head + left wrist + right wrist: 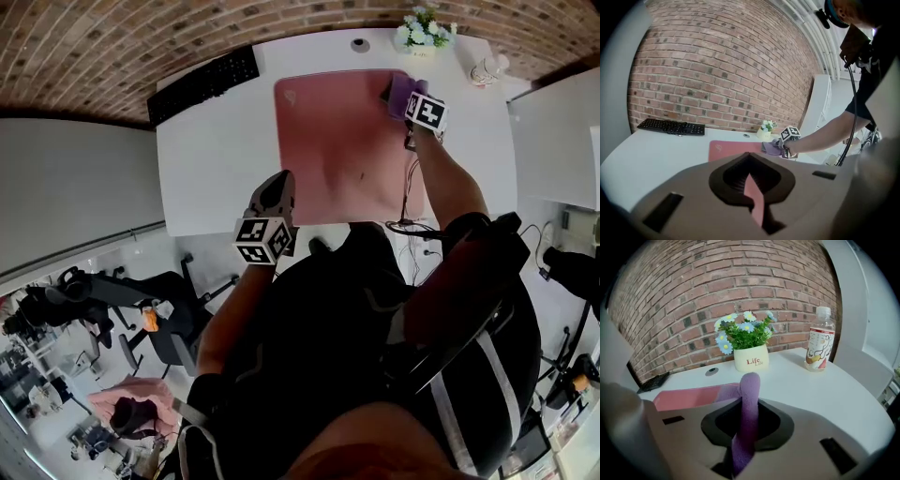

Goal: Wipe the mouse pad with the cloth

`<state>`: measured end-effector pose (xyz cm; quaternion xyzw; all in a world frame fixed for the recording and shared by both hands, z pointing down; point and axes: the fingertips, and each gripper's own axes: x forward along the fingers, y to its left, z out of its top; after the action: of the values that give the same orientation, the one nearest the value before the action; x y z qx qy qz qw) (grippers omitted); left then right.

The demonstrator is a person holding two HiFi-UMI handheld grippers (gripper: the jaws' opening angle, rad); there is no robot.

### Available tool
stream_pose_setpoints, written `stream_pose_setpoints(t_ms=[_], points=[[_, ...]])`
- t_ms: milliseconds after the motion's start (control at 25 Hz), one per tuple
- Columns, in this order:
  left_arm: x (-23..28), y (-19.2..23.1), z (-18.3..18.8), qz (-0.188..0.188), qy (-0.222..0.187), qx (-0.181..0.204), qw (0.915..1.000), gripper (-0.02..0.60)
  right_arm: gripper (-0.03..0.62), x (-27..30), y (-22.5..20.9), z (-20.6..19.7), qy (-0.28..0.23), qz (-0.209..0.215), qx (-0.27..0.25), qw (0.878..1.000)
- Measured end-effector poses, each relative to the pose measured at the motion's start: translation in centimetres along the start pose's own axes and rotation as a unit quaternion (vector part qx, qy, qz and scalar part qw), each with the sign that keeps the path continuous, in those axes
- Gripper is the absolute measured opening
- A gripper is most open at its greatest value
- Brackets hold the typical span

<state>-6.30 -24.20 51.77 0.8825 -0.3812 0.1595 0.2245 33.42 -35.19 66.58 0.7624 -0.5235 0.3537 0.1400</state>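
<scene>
Surface: we see 1 white desk point(216, 159) against a brick wall point(717, 70).
Edges: keyboard point(202, 82) at far left; flowerpot point(750, 361) and bottle point(819, 341) at the far side.
Pad point(328, 141): pink, mid-desk, reaching nearly to the front edge.
Cloth point(749, 394): purple, at the pad's far right corner.
Right gripper point(745, 427): clamped on the cloth.
Left gripper point(752, 197): jaws nearly together, empty, over the front edge.
Open room: bare desk between keyboard and pad.
</scene>
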Motion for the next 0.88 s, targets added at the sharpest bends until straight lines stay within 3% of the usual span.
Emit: stream_pose_setpoints(t_ms=[520, 680, 880], points=[[-2.6, -1.3, -0.2, -0.018, -0.018, 0.004, 0.9997, 0.0, 0.06, -6.1, -2.4, 3.7, -0.075, -0.02, -0.007, 0.997], [-3.6, -1.9, 0.9, -0.03, -0.041, 0.021, 0.9985, 0.0, 0.06, -9.4, -0.8, 5.5, -0.114, -0.005, 0.005, 0.993], [-5.8, -1.3, 1.6, -0.027, -0.071, 0.008, 0.9971, 0.0, 0.06, -14.1, 2.6, 6.4, -0.15, 0.028, -0.005, 0.988]])
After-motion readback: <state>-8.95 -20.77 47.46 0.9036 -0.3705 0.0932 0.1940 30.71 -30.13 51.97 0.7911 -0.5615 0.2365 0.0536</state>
